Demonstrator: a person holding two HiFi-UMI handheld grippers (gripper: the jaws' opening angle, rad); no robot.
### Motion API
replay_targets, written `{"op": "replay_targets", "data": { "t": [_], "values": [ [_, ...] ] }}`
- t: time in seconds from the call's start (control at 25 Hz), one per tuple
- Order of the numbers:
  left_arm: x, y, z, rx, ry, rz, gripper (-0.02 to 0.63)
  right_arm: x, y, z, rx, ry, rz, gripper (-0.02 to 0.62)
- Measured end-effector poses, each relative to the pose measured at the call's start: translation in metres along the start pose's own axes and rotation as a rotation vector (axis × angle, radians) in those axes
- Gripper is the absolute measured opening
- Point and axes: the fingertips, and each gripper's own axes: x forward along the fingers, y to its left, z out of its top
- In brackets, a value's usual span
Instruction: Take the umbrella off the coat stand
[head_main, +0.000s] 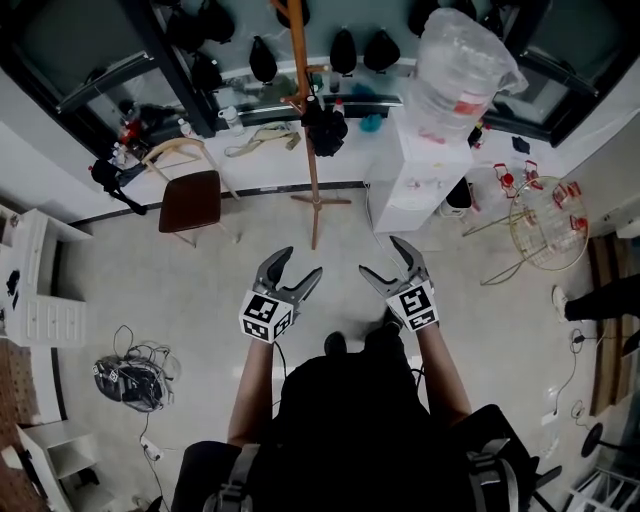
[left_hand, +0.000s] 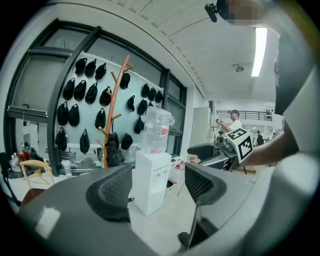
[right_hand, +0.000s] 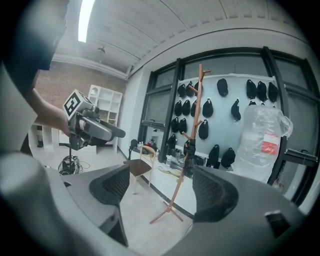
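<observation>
A tall wooden coat stand (head_main: 305, 110) rises from the floor ahead of me, near the window ledge. A black folded umbrella (head_main: 324, 128) hangs on one of its pegs. The left gripper view shows the coat stand (left_hand: 111, 115) and the umbrella (left_hand: 114, 150) left of the jaws. In the right gripper view the coat stand (right_hand: 187, 150) with the umbrella (right_hand: 189, 149) lies between the jaws, far off. My left gripper (head_main: 300, 262) and right gripper (head_main: 381, 256) are held side by side at chest height, well short of the stand, both open and empty.
A white water dispenser (head_main: 425, 170) with a wrapped bottle stands right of the stand. A wooden chair (head_main: 192, 198) is to its left. A wire rack (head_main: 545, 225) sits far right, a bag with cables (head_main: 128, 382) on the floor at left, and a white shelf (head_main: 35, 290) beyond it.
</observation>
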Motion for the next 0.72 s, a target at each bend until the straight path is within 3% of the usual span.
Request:
{"op": "replay_targets", "data": {
  "t": [0.36,0.72],
  "values": [
    [-0.003,0.001,0.002,-0.016,-0.031,-0.016,0.327,-0.003,0.0,0.002,0.012,-0.008,-0.027,0.391],
    [0.001,0.011,-0.001,-0.033,-0.028,0.023,0.327,0.006,-0.009,-0.008,0.033,0.023,-0.005,0.382]
  ]
}}
